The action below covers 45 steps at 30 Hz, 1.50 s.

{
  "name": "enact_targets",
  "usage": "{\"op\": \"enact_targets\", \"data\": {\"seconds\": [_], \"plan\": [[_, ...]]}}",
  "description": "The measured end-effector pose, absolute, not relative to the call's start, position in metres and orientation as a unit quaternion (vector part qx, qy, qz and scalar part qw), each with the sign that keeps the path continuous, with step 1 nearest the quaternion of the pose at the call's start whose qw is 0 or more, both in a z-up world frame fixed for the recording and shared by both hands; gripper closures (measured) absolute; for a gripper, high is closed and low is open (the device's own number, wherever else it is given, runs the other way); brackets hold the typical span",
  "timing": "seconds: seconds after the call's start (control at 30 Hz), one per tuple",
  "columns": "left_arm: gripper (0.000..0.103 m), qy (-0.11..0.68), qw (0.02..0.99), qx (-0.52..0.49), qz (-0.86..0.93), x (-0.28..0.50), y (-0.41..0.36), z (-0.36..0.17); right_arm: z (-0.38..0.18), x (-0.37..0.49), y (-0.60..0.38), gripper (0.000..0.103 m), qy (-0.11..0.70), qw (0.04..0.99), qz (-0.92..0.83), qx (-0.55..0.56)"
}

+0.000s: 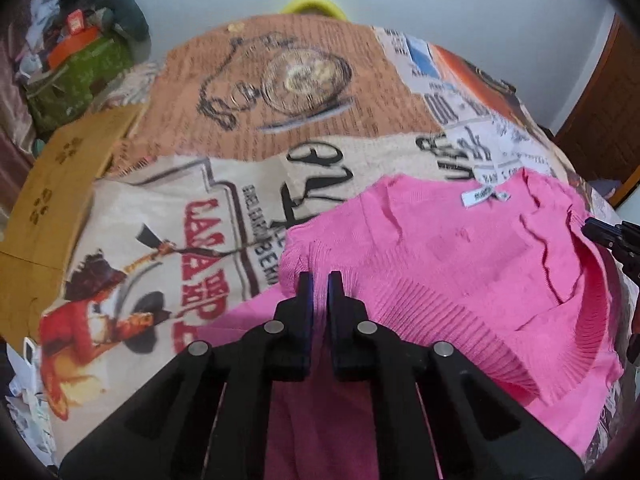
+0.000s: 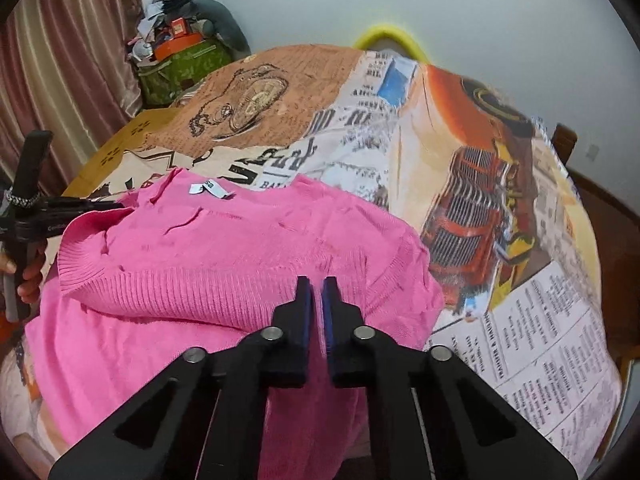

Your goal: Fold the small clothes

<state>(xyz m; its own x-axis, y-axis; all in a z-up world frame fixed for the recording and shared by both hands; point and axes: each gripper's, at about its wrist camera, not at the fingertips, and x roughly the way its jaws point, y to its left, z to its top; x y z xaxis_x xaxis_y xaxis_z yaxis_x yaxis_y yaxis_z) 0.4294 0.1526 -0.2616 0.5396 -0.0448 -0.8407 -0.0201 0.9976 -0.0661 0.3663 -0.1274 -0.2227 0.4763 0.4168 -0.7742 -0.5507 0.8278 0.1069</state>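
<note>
A pink knit sweater point(image 1: 460, 264) lies on the printed tablecloth point(image 1: 248, 120), one layer doubled over another, with a ribbed band along the near edge and a white label point(image 1: 484, 196) at the far edge. My left gripper point(image 1: 319, 280) is shut on the ribbed left corner, where the knit bunches around the tips. My right gripper point(image 2: 316, 284) is shut on the sweater point(image 2: 240, 248) near its right corner, with wrinkles running out from the pads. Each view catches the other gripper at the garment's side: the right gripper point(image 1: 588, 228) and the left gripper point(image 2: 118, 203).
A cardboard box point(image 1: 60, 184) sits at the table's left edge. Behind it stands a green bag point(image 1: 76, 76) piled with clutter. A yellow ring point(image 1: 312, 4) shows beyond the far edge, a curtain point(image 2: 60, 60) hangs at the left, and a person's hand point(image 2: 28, 276) holds the left gripper's handle.
</note>
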Motion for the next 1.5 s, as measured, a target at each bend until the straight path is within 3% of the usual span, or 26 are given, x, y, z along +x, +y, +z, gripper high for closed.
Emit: {"op": "enact_targets", "data": {"seconds": [0.17, 0.3, 0.43, 0.47, 0.5, 0.53, 0.57, 0.97, 1.13, 1.27, 1.3, 1.4, 1.5], "plan": [[0.097, 0.459, 0.887, -0.044, -0.001, 0.421, 0.161, -0.241, -0.215, 0.373, -0.131, 0.098, 0.424, 0.859, 0.279, -0.068], [0.098, 0.453, 0.891, -0.039, 0.002, 0.418, 0.16, -0.236, -0.222, 0.384, -0.133, 0.068, 0.44, 0.857, 0.26, -0.058], [0.098, 0.459, 0.888, -0.033, 0.003, 0.419, 0.158, -0.243, -0.236, 0.395, -0.134, 0.068, 0.46, 0.848, 0.26, -0.046], [0.098, 0.463, 0.886, -0.032, 0.004, 0.419, 0.157, -0.246, -0.238, 0.396, -0.133, 0.068, 0.458, 0.848, 0.261, -0.045], [0.098, 0.466, 0.884, -0.031, 0.005, 0.42, 0.156, -0.249, -0.238, 0.394, -0.132, 0.076, 0.452, 0.851, 0.263, -0.048], [0.098, 0.469, 0.883, -0.03, 0.007, 0.42, 0.156, -0.251, -0.238, 0.393, -0.13, 0.092, 0.449, 0.852, 0.265, -0.056], [0.098, 0.47, 0.882, -0.03, 0.008, 0.42, 0.155, -0.253, -0.239, 0.392, -0.129, 0.096, 0.45, 0.851, 0.264, -0.061], [0.098, 0.411, 0.909, -0.055, 0.028, 0.412, 0.169, -0.21, -0.178, 0.378, -0.156, 0.099, 0.351, 0.9, 0.254, -0.05], [0.098, 0.458, 0.88, -0.113, 0.056, 0.433, 0.196, -0.24, -0.198, 0.413, -0.171, 0.101, 0.396, 0.891, 0.221, -0.001], [0.098, 0.486, 0.867, -0.097, 0.049, 0.436, 0.192, -0.265, -0.213, 0.403, -0.171, 0.1, 0.416, 0.874, 0.251, 0.02], [0.098, 0.49, 0.866, -0.087, 0.049, 0.435, 0.189, -0.269, -0.214, 0.397, -0.167, 0.096, 0.422, 0.868, 0.263, 0.014], [0.098, 0.494, 0.865, -0.071, 0.047, 0.434, 0.181, -0.275, -0.215, 0.384, -0.157, 0.071, 0.429, 0.856, 0.289, -0.005], [0.098, 0.496, 0.865, -0.068, 0.047, 0.433, 0.178, -0.278, -0.22, 0.376, -0.144, 0.069, 0.43, 0.85, 0.302, -0.038]]}}
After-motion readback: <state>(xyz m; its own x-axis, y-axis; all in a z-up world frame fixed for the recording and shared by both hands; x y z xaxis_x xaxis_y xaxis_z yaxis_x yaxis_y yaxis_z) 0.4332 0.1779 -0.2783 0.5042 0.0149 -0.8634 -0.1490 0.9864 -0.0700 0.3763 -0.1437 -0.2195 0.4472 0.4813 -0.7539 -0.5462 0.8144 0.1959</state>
